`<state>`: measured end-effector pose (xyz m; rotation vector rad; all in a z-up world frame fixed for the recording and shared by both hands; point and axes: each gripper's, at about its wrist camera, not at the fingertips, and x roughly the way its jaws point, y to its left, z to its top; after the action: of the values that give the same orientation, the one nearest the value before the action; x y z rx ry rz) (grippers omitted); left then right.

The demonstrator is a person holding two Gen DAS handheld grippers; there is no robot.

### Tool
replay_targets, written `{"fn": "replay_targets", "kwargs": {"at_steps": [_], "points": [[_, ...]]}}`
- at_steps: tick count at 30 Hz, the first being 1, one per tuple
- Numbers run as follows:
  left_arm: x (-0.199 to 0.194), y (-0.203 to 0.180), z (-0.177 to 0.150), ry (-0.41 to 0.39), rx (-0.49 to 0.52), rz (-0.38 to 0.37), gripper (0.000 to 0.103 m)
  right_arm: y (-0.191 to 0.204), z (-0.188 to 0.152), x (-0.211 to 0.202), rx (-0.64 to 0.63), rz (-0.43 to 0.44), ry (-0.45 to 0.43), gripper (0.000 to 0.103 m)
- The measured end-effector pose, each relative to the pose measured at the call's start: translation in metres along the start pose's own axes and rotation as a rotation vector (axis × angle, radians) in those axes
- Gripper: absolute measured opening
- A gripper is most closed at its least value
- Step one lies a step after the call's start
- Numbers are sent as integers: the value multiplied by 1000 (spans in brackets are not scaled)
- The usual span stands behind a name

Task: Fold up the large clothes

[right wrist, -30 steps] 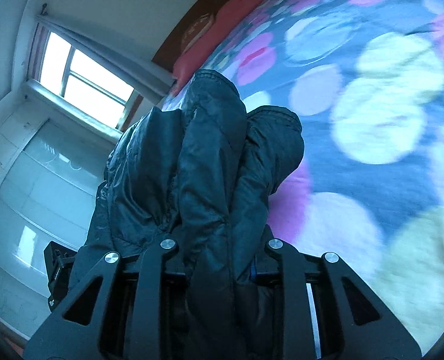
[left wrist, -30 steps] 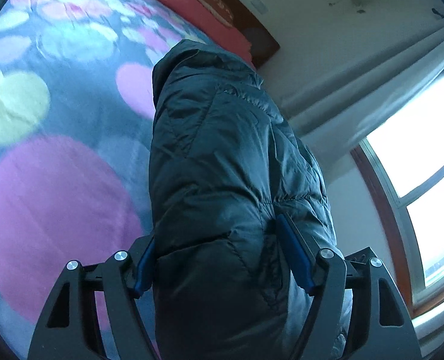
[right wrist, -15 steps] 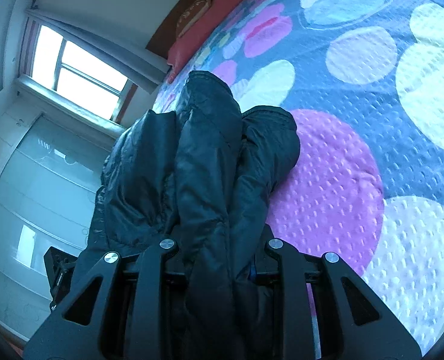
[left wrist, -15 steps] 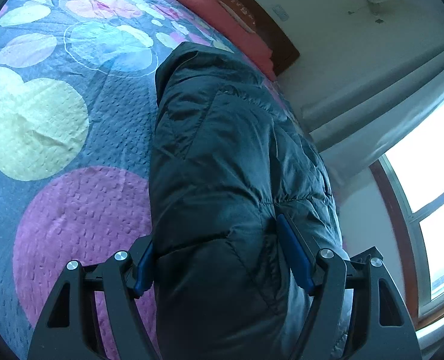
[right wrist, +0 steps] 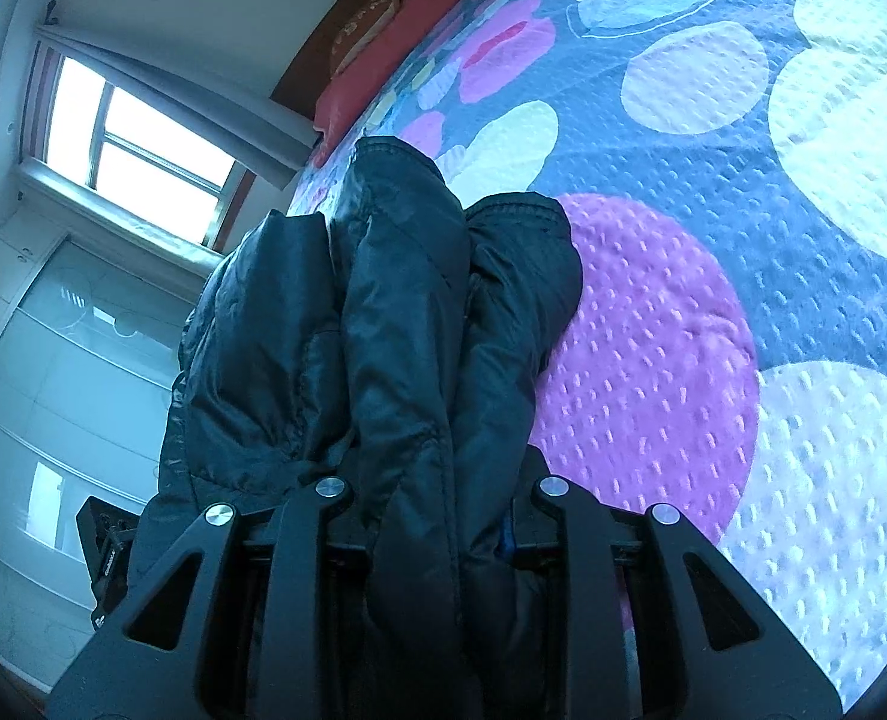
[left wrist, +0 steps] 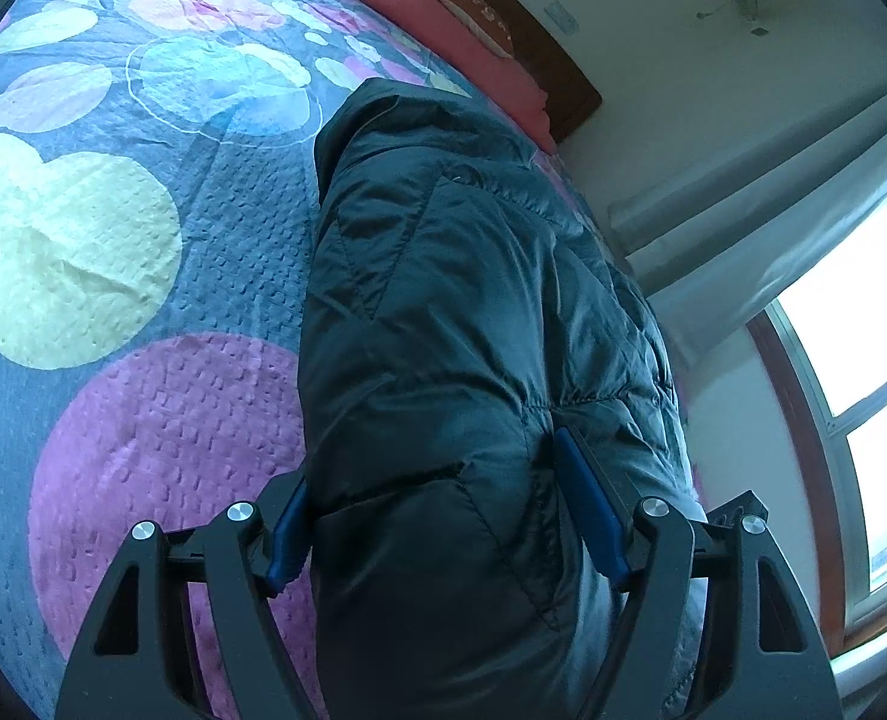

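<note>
A dark puffy quilted jacket (left wrist: 473,312) fills the middle of the left wrist view, bunched thick. My left gripper (left wrist: 437,504) is shut on a thick fold of it, with the blue pads (left wrist: 587,498) pressed into the padding on both sides. In the right wrist view the jacket (right wrist: 395,312) hangs in several folds, and my right gripper (right wrist: 437,516) is shut on them; its pads are hidden by cloth. Both grippers hold the jacket close over the bedspread (left wrist: 113,240).
The bed has a grey cover with large pink, yellow and blue circles (right wrist: 713,240). A red pillow (left wrist: 443,18) and a brown headboard (left wrist: 527,30) lie at the far end. A window (right wrist: 125,138) with a curtain is beside the bed.
Both views have swung down toward the bed, so the cover looks closer and sharper. The grip on the jacket is the same in both grippers.
</note>
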<state>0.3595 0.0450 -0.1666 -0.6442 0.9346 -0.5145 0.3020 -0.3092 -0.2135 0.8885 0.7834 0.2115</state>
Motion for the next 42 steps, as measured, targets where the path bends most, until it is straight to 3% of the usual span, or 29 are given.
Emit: {"fn": "replay_targets", "kwargs": {"at_steps": [7,11,15,19,24,31,35,42], "points": [[-18,-5,-3,-19,13,45,75,0,0,-11,16,-14,-5,44],[-52,-13,-10,-105,19,32,75,0,-4,-31,24,3,-33,57],[-68,-20,-27,-114,35,31,75,-1,-14,-46,21,1,-35,58],[-63,-22,-49,-65,54,77,75,-9,-22,-55,45,-14,-34,58],[-77,-23,-65,-83,22,103,75,-14,-32,-79,89,-23,-50,58],[-106,-50,-92,-133,107,252,75,17,-64,-125,-42,-184,-83,60],[-119,-67,-120,-157,180,359,75,44,-93,-145,-176,-306,-100,67],[-147,-92,-151,-212,229,431,80,83,-137,-169,-341,-405,-133,69]]}}
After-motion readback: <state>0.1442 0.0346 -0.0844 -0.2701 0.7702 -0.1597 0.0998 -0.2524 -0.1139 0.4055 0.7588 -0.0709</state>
